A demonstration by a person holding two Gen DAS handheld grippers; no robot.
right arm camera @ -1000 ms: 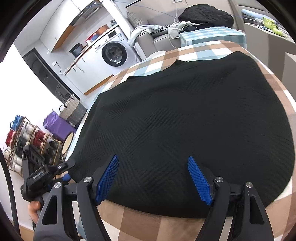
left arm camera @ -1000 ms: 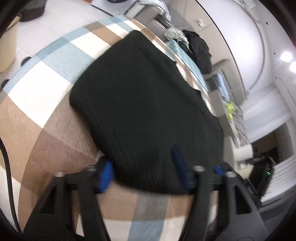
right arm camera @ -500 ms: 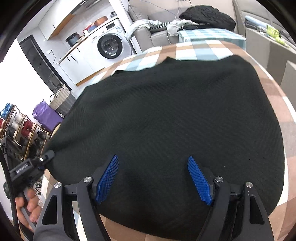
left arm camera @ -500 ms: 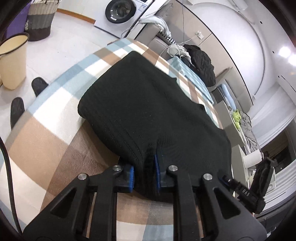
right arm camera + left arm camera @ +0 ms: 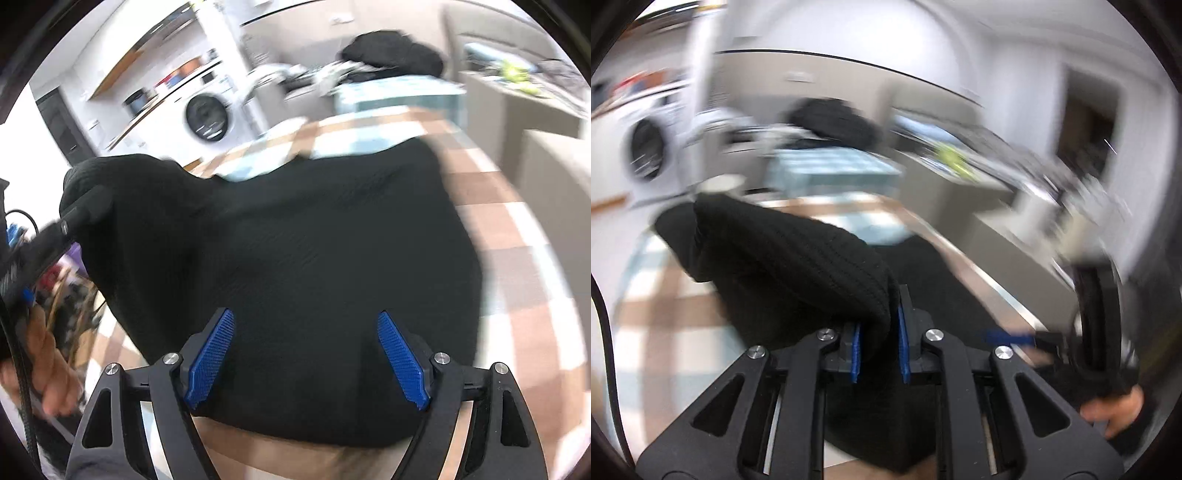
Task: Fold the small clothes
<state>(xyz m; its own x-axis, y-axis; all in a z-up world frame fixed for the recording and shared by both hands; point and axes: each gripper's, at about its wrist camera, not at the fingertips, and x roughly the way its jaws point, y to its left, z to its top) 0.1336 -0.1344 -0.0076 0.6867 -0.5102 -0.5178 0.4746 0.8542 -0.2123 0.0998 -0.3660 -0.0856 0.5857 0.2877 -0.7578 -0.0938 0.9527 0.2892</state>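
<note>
A black knit garment (image 5: pixel 332 258) lies on a checked brown, white and blue tablecloth (image 5: pixel 517 266). My left gripper (image 5: pixel 879 347) is shut on the garment's near left edge (image 5: pixel 798 266) and holds it lifted off the table; the raised cloth drapes over the fingers. In the right wrist view that lifted corner (image 5: pixel 122 184) stands up at the left, with the left gripper (image 5: pixel 62 229) under it. My right gripper (image 5: pixel 306 358) is open, its blue pads (image 5: pixel 210 354) spread just above the garment's near edge, holding nothing.
A washing machine (image 5: pixel 208 116) stands at the back left. A pile of dark clothes (image 5: pixel 391 55) lies on a sofa beyond the table. A counter with clutter (image 5: pixel 524 81) runs along the right. The right gripper shows in the left wrist view (image 5: pixel 1097 325).
My left gripper, which shut on the garment's edge half a second ago, has lifted it up and swung over the table. My right gripper stays open and has barely moved.
</note>
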